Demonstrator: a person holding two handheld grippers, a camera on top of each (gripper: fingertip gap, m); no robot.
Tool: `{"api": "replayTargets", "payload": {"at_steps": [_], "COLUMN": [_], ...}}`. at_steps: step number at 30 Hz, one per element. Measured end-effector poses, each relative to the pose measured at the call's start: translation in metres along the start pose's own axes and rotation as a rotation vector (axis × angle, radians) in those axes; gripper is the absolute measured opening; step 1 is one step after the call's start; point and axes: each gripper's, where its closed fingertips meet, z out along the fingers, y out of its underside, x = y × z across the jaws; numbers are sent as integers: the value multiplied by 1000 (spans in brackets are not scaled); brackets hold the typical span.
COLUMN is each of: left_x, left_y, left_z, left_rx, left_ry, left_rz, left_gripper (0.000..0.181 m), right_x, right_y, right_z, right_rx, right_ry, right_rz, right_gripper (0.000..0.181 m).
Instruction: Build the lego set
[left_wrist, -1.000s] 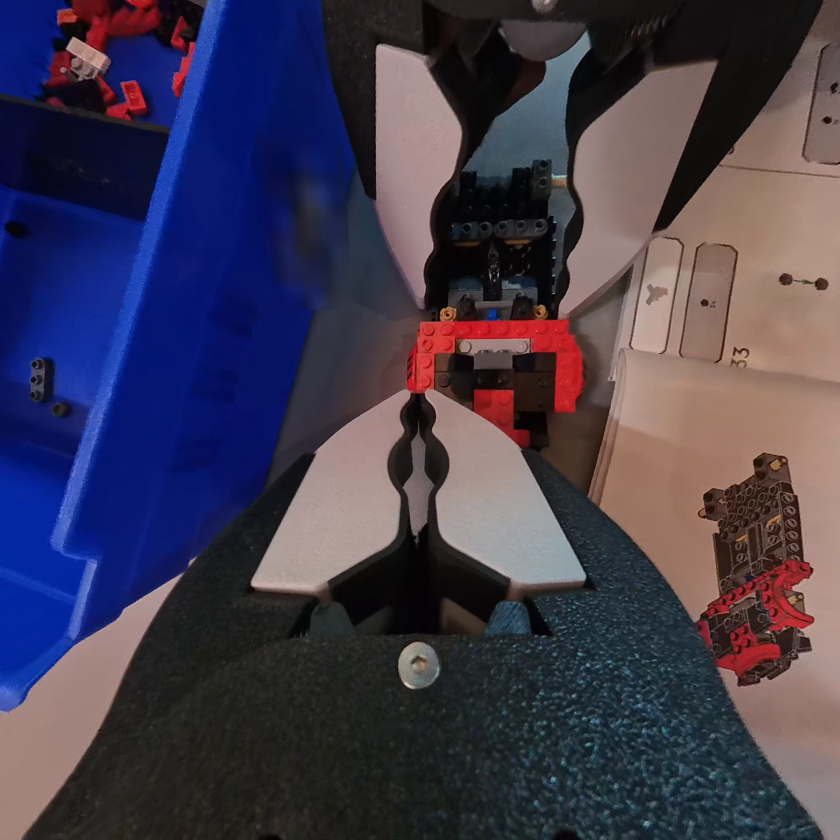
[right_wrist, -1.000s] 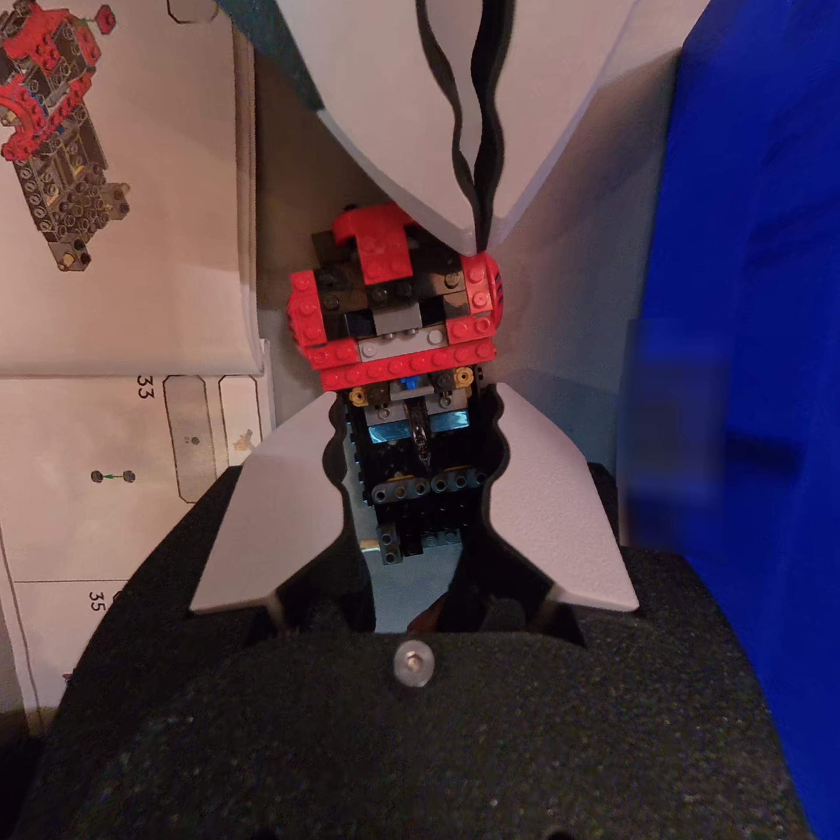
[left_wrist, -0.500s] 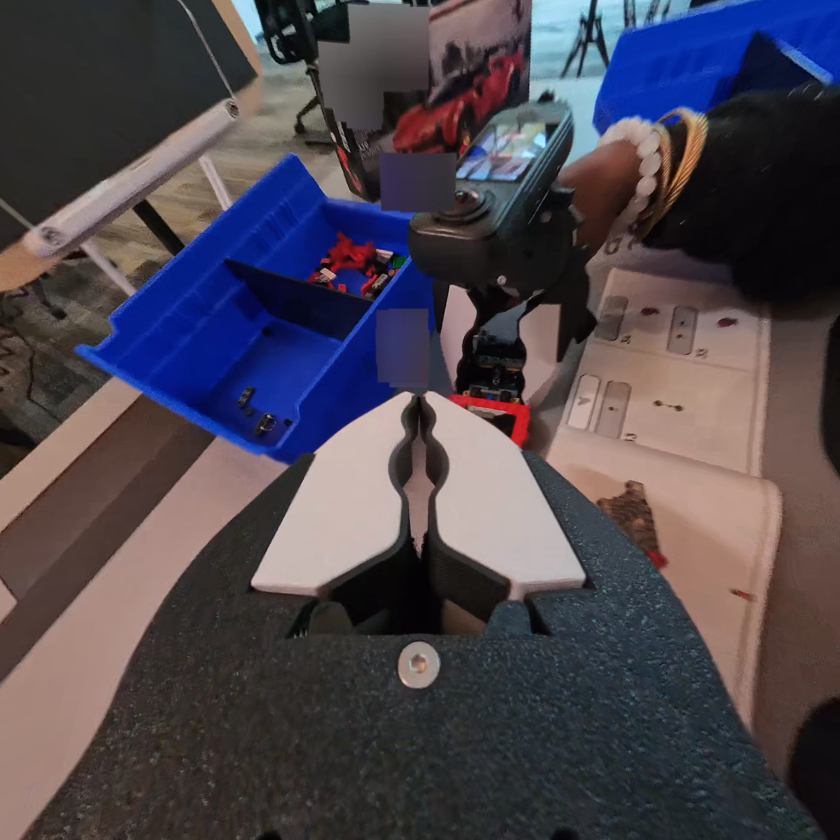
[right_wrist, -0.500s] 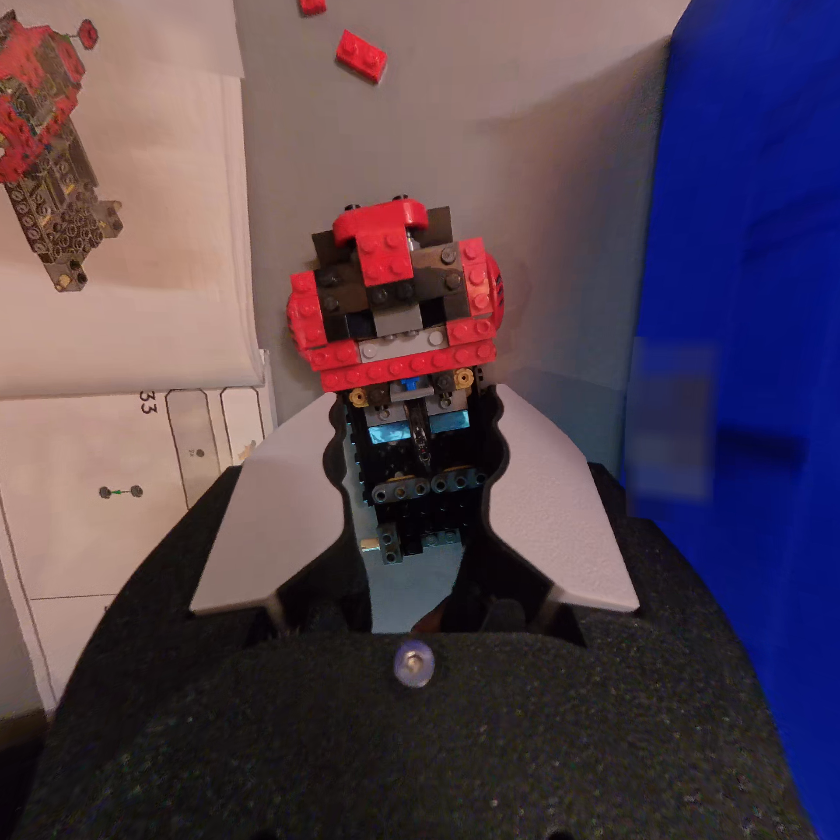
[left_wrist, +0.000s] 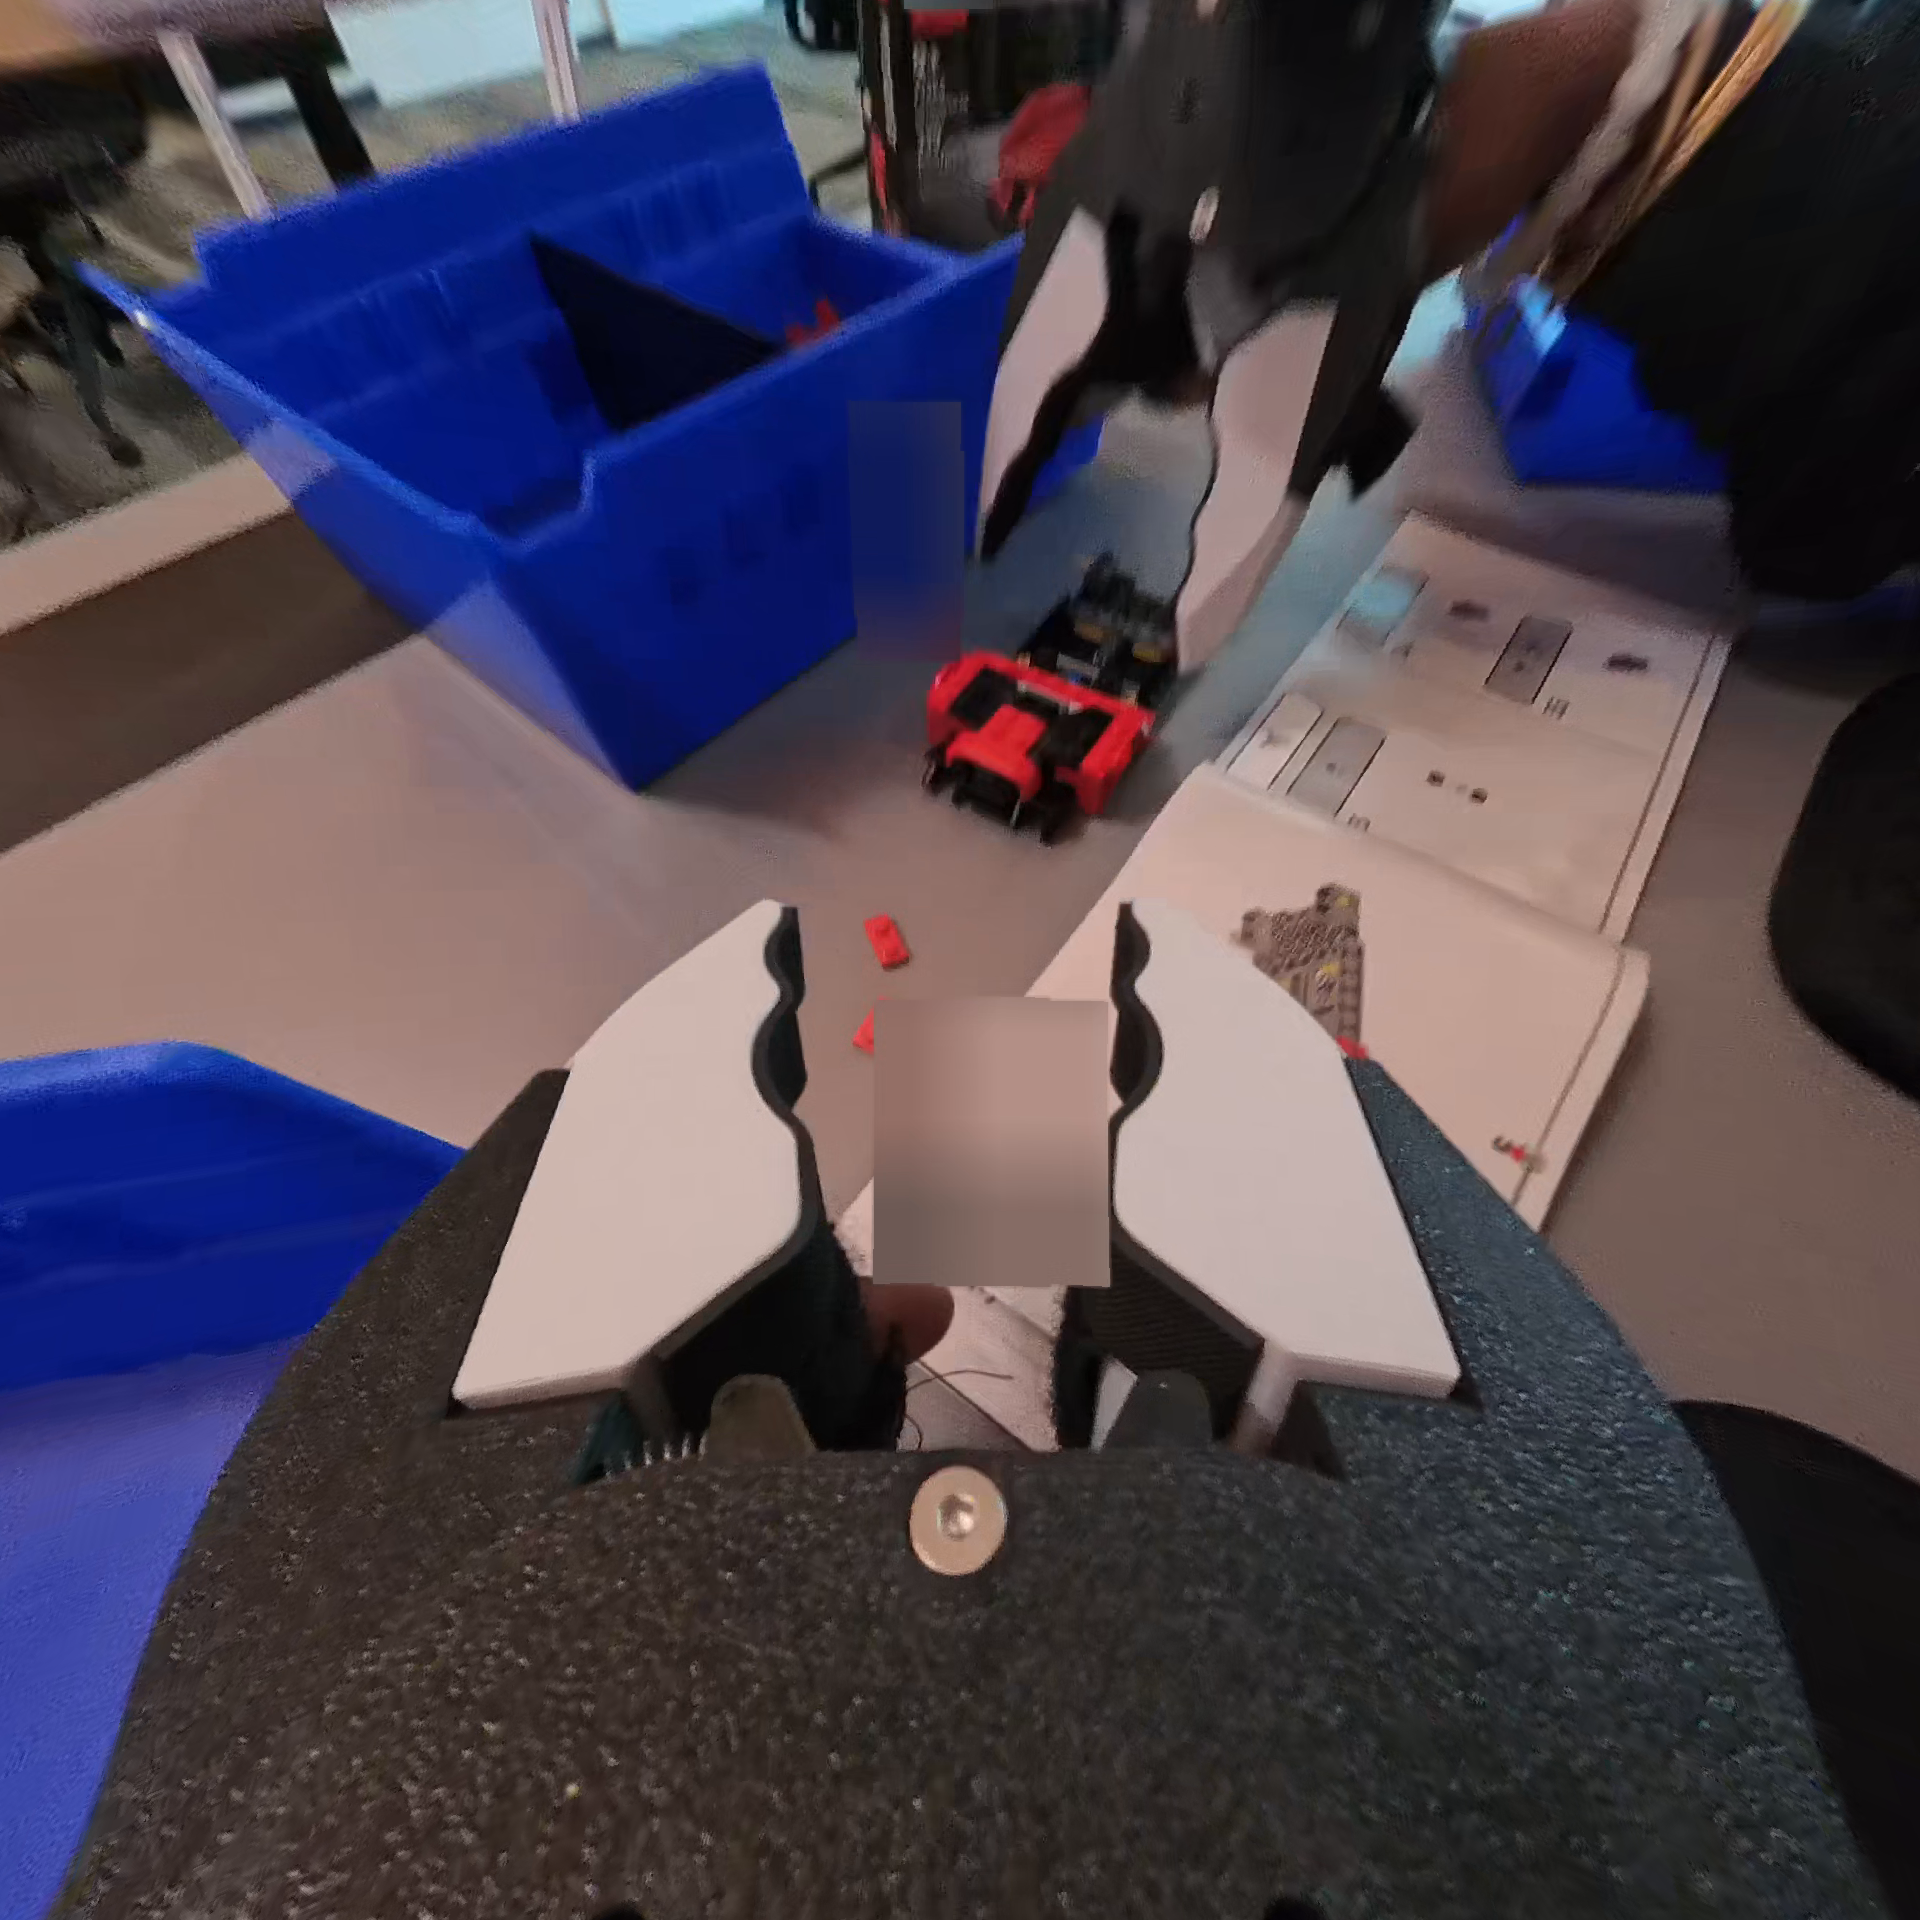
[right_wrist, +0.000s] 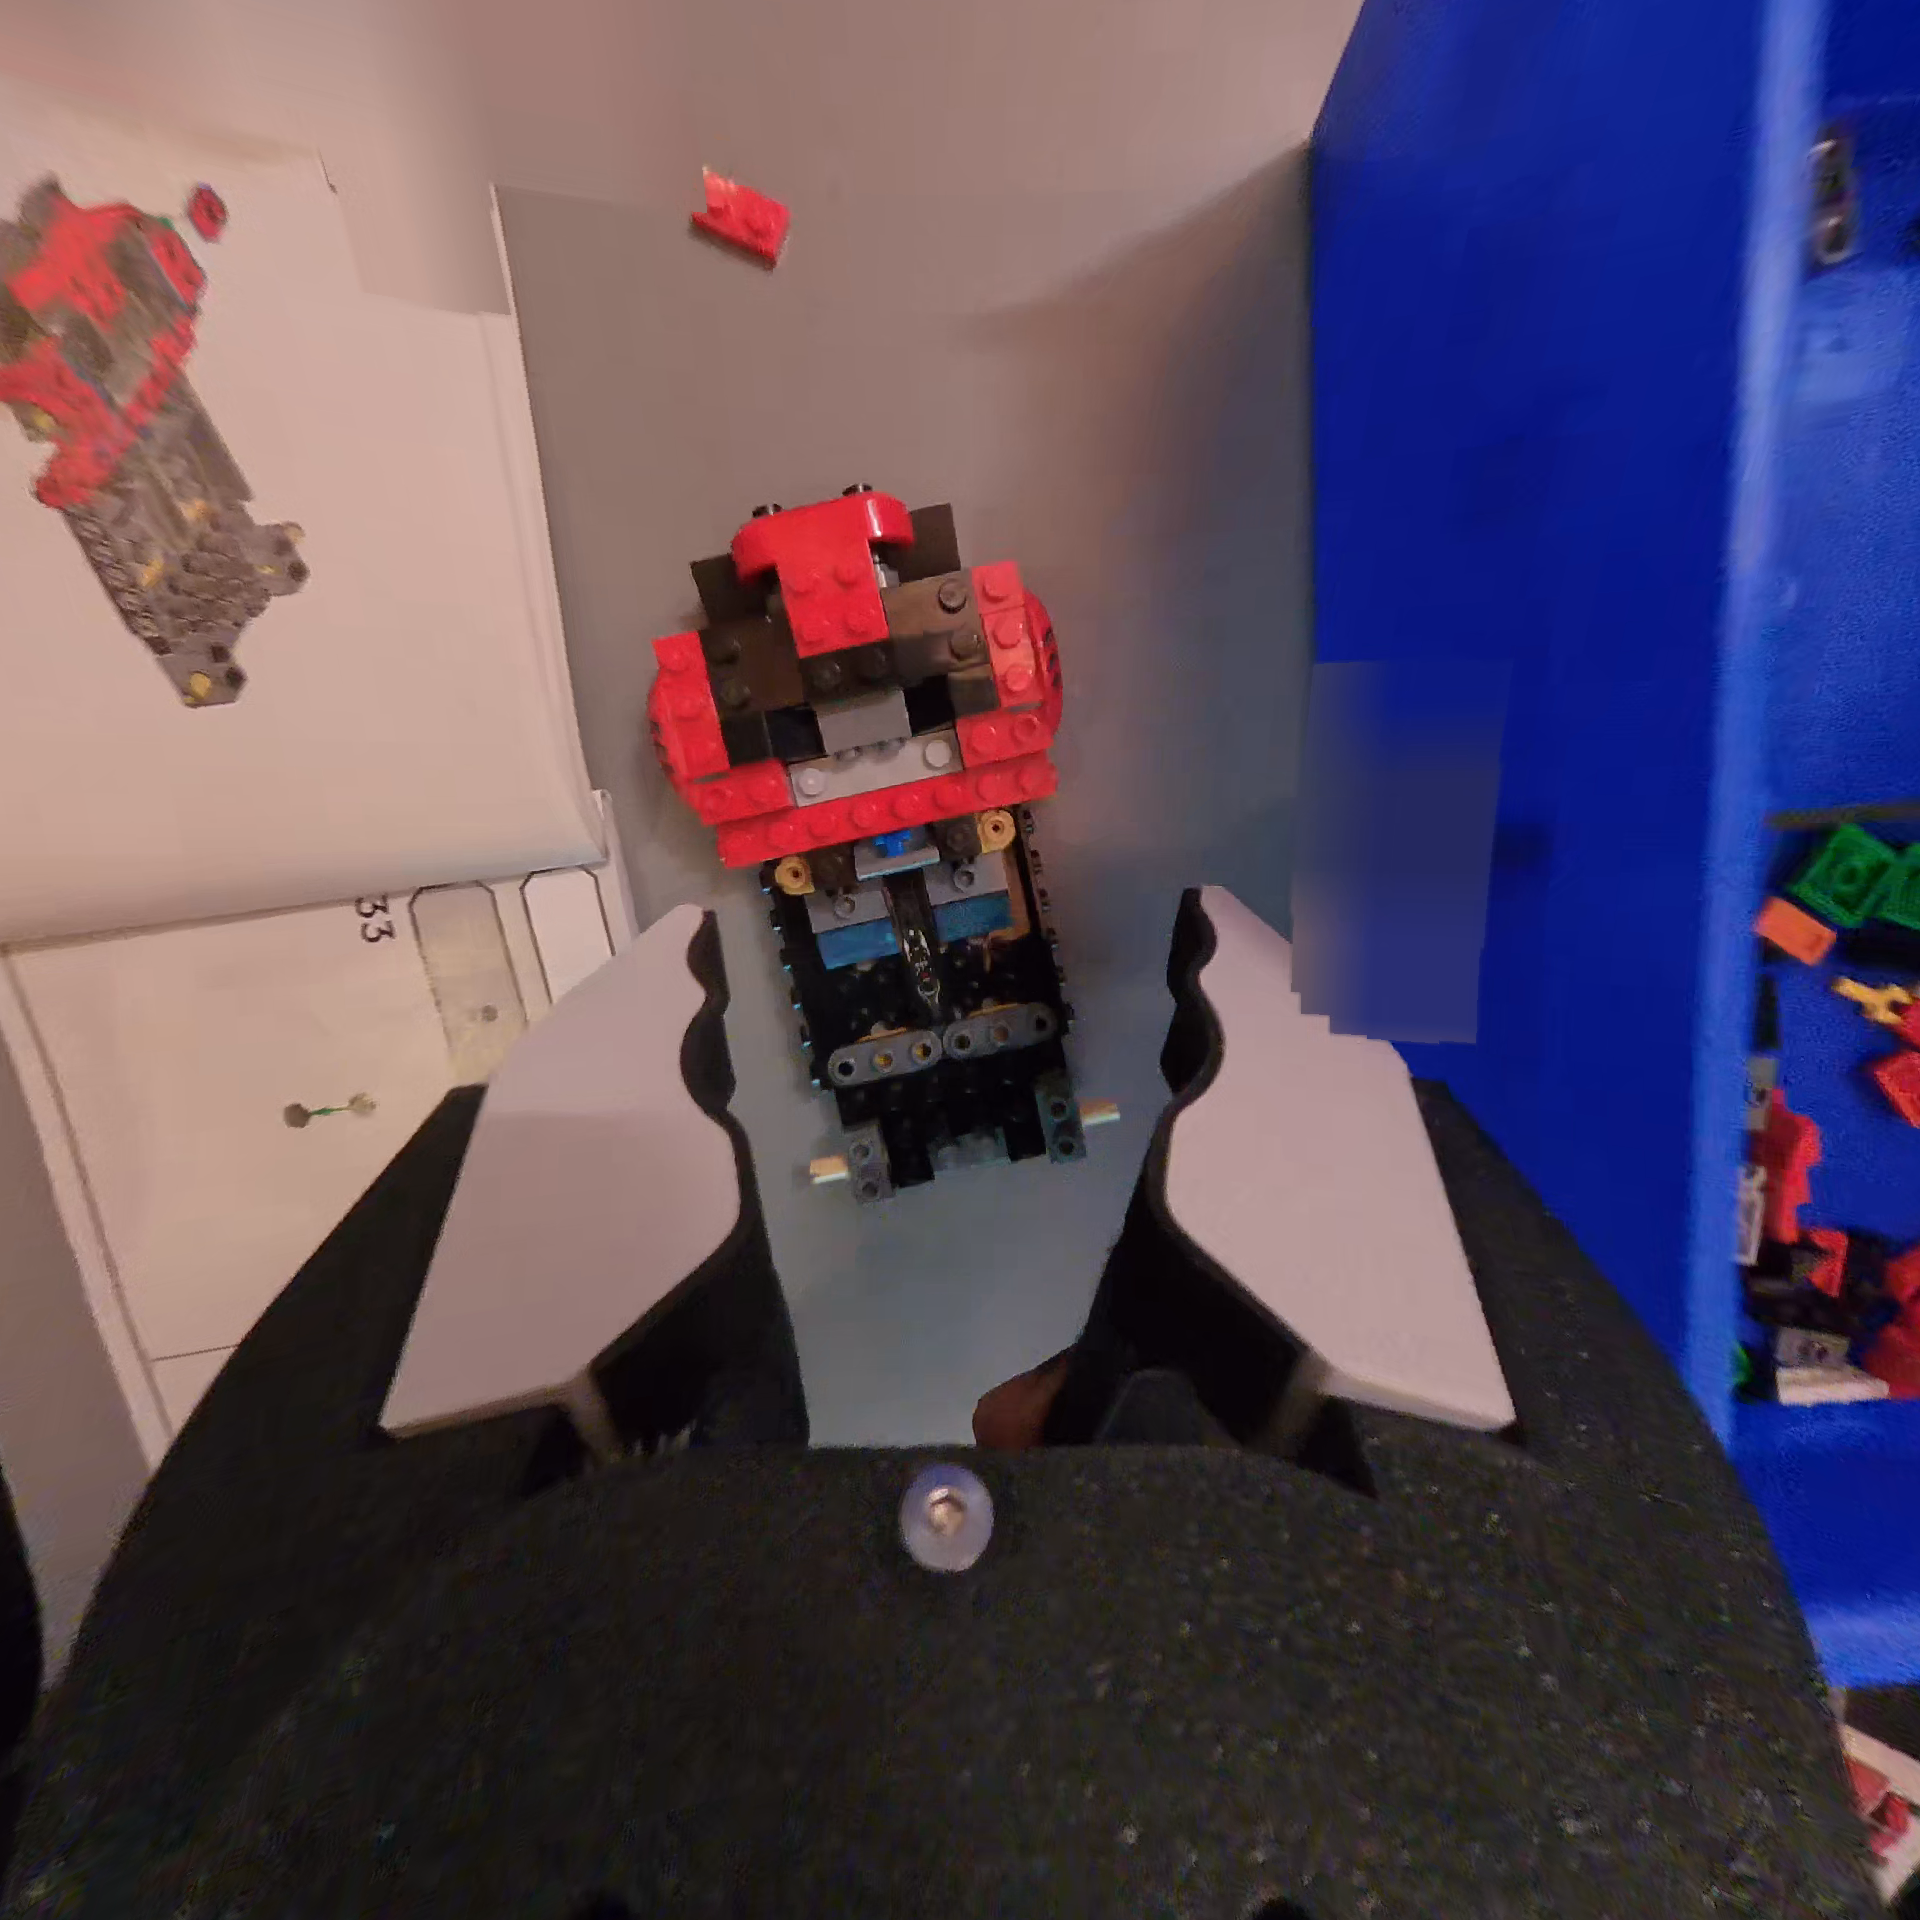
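The red and black lego car (right_wrist: 883, 769) lies flat on the grey table, held by neither gripper. My right gripper (right_wrist: 948, 914) is open and empty, with its fingers wide on either side of the car's black rear end and not touching it. In the left wrist view the car (left_wrist: 1039, 727) sits farther off, and the right gripper's white fingers (left_wrist: 1242, 457) hang above its rear. My left gripper (left_wrist: 954, 925) is open and empty, well back from the car. Two small loose red bricks (left_wrist: 886, 940) lie just past its fingertips; one also shows in the right wrist view (right_wrist: 743, 216).
A blue bin (left_wrist: 582, 436) stands left of the car and holds loose bricks (right_wrist: 1849, 1143). Another blue bin (left_wrist: 156, 1195) is near my left gripper. The open instruction booklet (left_wrist: 1455, 790) lies right of the car. A person's dark sleeve (left_wrist: 1766, 260) is at top right.
My left gripper pulled back from the car's red front and opened. My right gripper let go of the car's black rear, opened wider and drew back. The car now rests free on the table.
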Motion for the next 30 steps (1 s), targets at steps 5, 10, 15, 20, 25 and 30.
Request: {"api": "replayTargets", "payload": {"at_steps": [5,10,15,20,25,30], "left_x": [1,-8,-7,-8,-8,-9], "left_y": [23,28,41,43,47,47], "left_z": [15,12,15,16,18,19], "left_rx": [-28,-18,-66,-71,-95,-98], "left_ry": [-17,-58,-30,-47,-53,-50], "left_rz": [-2,10,-6,9,34,19], "left_gripper": [46,0,0,2,6,9], "right_x": [-10,-40,-51,-18,7,-10], "right_y": [-21,-52,-64,-73,-96,-81], "right_z": [-25,-22,10,3,-50,-57], "right_rx": [151,232,90,-5,223,233], "right_ry": [-1,-51,-74,-3,88,50], "right_rz": [23,-96,-331,-415,-280,-288], "right_gripper": [72,20,2,11,7,0]}}
